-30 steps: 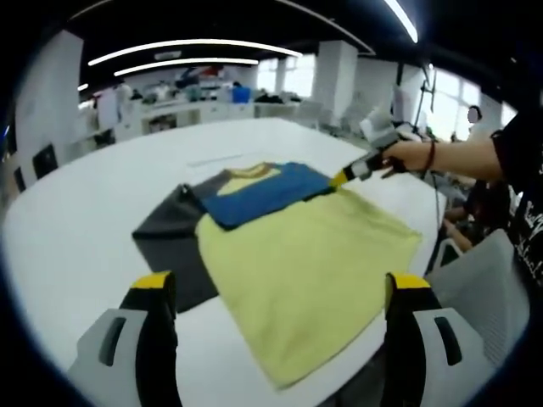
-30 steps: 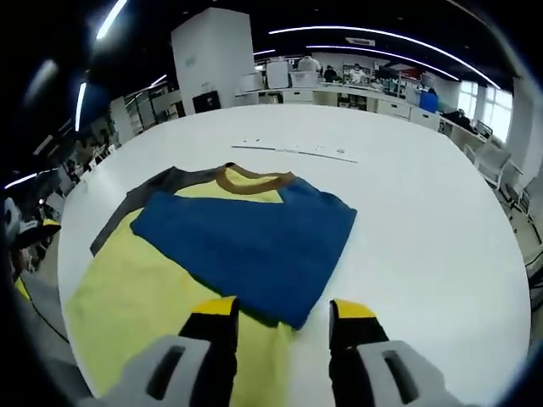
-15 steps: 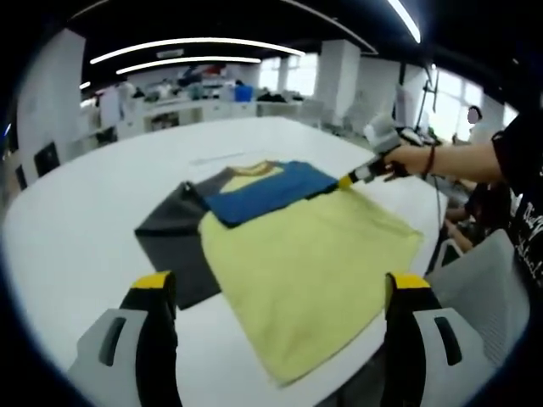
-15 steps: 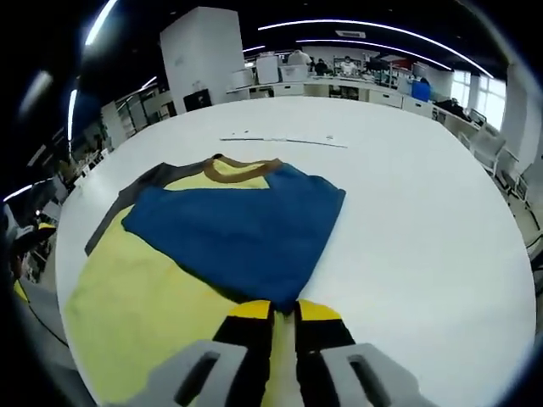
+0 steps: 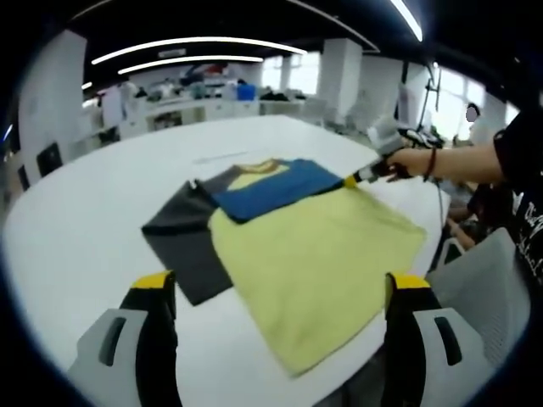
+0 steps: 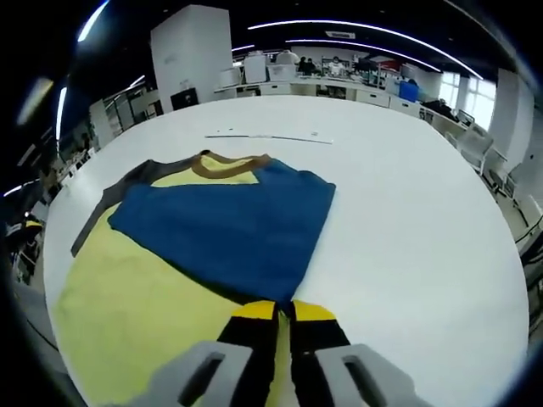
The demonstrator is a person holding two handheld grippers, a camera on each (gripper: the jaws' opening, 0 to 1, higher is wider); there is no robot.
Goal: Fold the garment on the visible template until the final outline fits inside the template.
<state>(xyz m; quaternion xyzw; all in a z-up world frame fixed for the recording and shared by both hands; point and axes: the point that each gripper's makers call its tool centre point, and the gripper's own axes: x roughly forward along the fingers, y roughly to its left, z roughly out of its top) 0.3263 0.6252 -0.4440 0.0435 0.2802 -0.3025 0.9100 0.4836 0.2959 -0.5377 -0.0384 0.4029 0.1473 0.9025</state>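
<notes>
While the right gripper [image 6: 277,309] pinches the blue sleeve's [image 6: 225,229] edge, white table [image 6: 416,220] surrounds it.

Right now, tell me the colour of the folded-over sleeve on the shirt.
Blue sleeve, lying across the yellow shirt body; clearest in the right gripper view.

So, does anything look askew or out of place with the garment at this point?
The shirt lies lopsided: its blue sleeve is folded across the yellow body, while the grey sleeve is spread flat on the table. The right gripper is shut at the blue sleeve's edge.
</notes>
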